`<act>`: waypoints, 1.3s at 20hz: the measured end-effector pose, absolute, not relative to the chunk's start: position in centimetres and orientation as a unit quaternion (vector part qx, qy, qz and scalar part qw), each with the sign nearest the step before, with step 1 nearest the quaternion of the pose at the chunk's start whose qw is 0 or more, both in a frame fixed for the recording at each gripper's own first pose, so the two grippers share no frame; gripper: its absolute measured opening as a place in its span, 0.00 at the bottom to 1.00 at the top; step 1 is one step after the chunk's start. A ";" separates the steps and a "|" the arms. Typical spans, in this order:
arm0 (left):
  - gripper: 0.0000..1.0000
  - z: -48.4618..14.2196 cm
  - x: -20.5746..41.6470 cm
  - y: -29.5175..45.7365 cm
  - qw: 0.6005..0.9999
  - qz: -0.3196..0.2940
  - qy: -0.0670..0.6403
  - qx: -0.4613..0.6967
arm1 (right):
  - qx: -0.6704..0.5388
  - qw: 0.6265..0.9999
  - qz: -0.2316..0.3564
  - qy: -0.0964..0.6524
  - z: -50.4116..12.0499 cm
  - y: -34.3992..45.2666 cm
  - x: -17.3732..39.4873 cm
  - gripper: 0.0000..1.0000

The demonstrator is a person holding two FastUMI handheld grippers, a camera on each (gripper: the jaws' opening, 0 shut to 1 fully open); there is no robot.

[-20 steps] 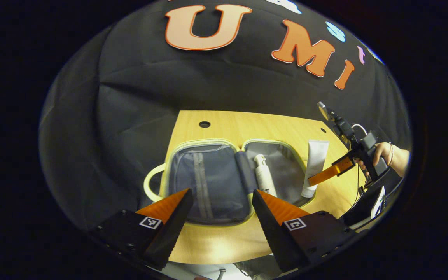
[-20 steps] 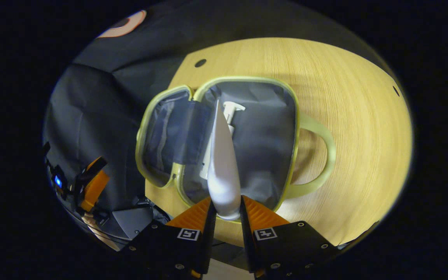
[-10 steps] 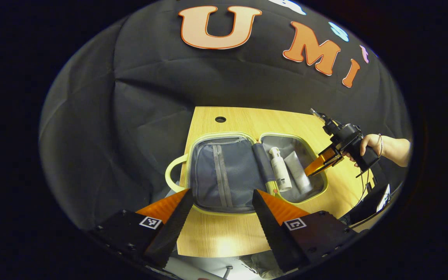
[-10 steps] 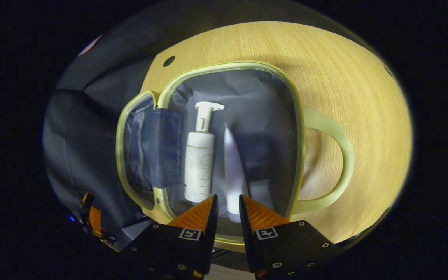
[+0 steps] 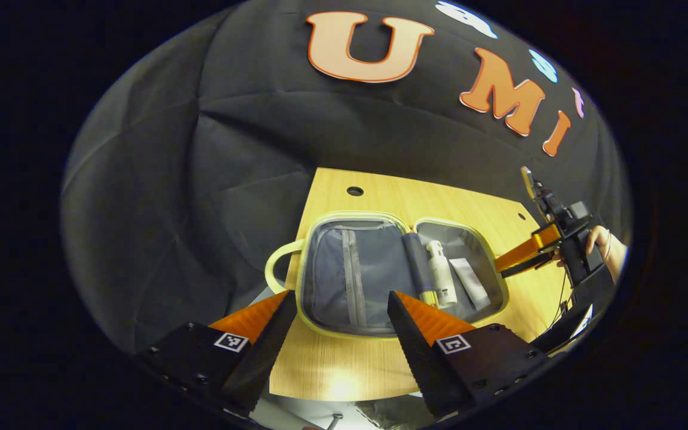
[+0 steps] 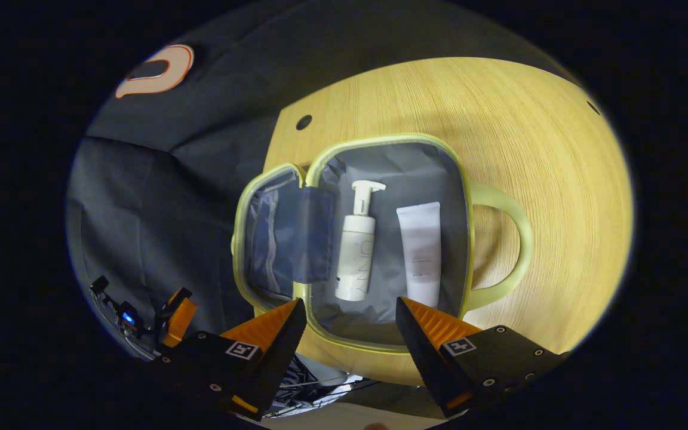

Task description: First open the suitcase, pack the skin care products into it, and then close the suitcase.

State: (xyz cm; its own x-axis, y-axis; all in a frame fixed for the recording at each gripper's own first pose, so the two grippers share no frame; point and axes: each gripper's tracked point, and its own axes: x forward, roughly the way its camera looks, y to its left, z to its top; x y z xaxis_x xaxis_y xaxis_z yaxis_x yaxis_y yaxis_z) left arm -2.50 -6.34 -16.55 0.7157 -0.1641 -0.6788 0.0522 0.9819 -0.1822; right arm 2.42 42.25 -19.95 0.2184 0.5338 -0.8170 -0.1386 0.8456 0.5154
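Right gripper view: right gripper point(image 6: 350, 319) hangs above the near edge of the suitcase point(image 6: 380, 141), fingers spread wide, nothing between them. Suitcase lies flat open on the wooden table point(image 6: 547, 179), pale green rim and handle point(image 6: 508, 245), grey lining. In the half nearer the handle, pump bottle point(image 6: 356, 251) and white tube point(image 6: 421, 251) lie side by side, apart, both lengthwise. Other half carries a zipped mesh pocket.

Left gripper view: left gripper point(image 5: 341, 316) over the table's near edge, fingers parted, empty. Suitcase point(image 5: 344, 325) ahead; bottle point(image 5: 442, 278) and tube point(image 5: 470, 283) in its right-hand half. Right gripper point(image 5: 520, 260), held by a hand point(image 5: 604, 248), sits just beyond the case's right rim.
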 end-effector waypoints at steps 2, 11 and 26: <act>0.98 -17.1 -1.4 -3.9 0.929 -0.041 0.360 -0.078 | 0.178 0.781 0.220 0.556 -18.1 41.6 2.8 0.96; 0.98 -25.0 5.5 3.4 0.920 -0.044 0.375 -0.104 | 0.238 0.826 0.169 0.483 -14.1 38.2 0.9 0.96; 0.58 -37.5 10.7 1.1 0.867 -0.100 0.439 -0.213 | 0.254 0.827 0.059 0.497 -16.6 31.7 -0.9 0.96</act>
